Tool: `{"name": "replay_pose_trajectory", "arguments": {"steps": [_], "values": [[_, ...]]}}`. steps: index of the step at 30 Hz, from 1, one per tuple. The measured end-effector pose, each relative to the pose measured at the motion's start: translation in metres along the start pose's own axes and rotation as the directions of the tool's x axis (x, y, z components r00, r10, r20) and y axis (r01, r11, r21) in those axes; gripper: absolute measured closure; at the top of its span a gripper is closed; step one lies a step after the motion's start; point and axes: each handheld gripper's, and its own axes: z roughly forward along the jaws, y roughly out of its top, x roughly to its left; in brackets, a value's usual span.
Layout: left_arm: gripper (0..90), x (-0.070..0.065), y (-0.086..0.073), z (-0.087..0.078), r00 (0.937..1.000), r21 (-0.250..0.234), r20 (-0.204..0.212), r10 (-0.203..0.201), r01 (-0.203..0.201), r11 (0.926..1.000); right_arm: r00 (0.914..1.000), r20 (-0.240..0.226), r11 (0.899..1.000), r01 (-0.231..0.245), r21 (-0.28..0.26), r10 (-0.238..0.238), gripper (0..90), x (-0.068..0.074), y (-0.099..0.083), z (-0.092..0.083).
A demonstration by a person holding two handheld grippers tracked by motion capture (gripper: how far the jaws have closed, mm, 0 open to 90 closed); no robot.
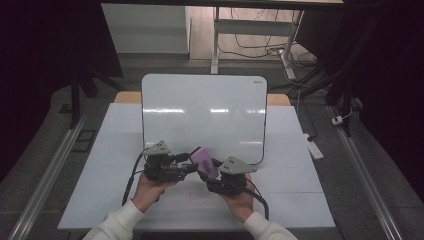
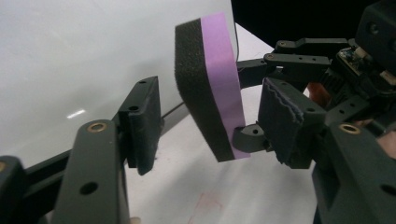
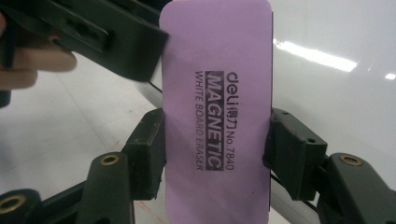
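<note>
The right gripper (image 3: 215, 154) pinched the purple whiteboard eraser (image 3: 215, 112) by its two long edges, one jaw pressed flat on each side, so the eraser stood up out of the jaws with its printed face toward that camera. The left gripper (image 2: 212, 126) stood spread around the eraser's free end, its pads apart from the black felt side and the purple back. Both were raised above the white table (image 1: 300, 200), just in front of the whiteboard (image 1: 205, 110).

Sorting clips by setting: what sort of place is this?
Probably a lab or office workspace: a whiteboard lies on a white table, a desk frame with loose cables stands behind, and dark curtains flank it.
</note>
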Motion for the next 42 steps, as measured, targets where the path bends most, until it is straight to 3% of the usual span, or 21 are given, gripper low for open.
{"name": "replay_pose_trajectory", "arguments": {"steps": [7,11,15,18,24,30,34,37,42], "values": [[56.2,-0.001,0.001,0.005,0.9999,0.008,0.008,-0.013,0.013,0.9999,0.9999,0.014,1.000,0.004,-0.020,-0.004,40.9,0.004,0.000,0.000],[59.9,0.000,0.002,0.005,0.9992,0.014,0.024,-0.032,0.031,0.9994,0.9999,0.011,1.000,-0.001,-0.022,0.001,40.8,0.003,-0.001,0.000],[62.3,-0.001,0.002,0.004,0.9996,0.017,0.021,-0.021,0.021,0.9997,0.9999,-0.003,1.000,-0.012,-0.012,0.012,40.3,0.002,-0.002,0.002],[63.1,-0.001,0.003,0.000,0.9998,0.016,-0.019,0.001,0.000,0.9999,0.9996,-0.021,1.000,-0.017,-0.003,0.016,36.1,0.001,-0.002,0.002],[63.4,0.009,0.004,-0.017,0.9965,0.010,-0.083,-0.002,0.003,0.9999,0.9987,-0.025,0.999,-0.044,-0.012,0.043,32.7,-0.006,-0.004,-0.004],[63.3,0.017,0.001,-0.040,0.9820,0.013,-0.188,0.007,-0.005,0.9999,0.9980,-0.009,0.998,-0.062,-0.018,0.062,32.9,-0.018,-0.008,-0.015],[63.4,0.024,-0.001,-0.057,0.9735,0.001,-0.228,-0.016,0.016,0.9999,0.9974,0.026,0.998,-0.067,-0.015,0.067,33.0,-0.027,-0.013,-0.023],[63.3,0.029,-0.002,-0.067,0.9613,-0.006,-0.273,-0.033,0.032,0.9995,0.9960,0.061,0.998,-0.065,-0.011,0.066,33.1,-0.035,-0.016,-0.030],[63.3,0.038,-0.004,-0.079,0.9473,-0.010,-0.315,-0.057,0.057,0.9983,0.9911,0.107,0.997,-0.078,-0.015,0.079,33.4,-0.048,-0.022,-0.043]]}}
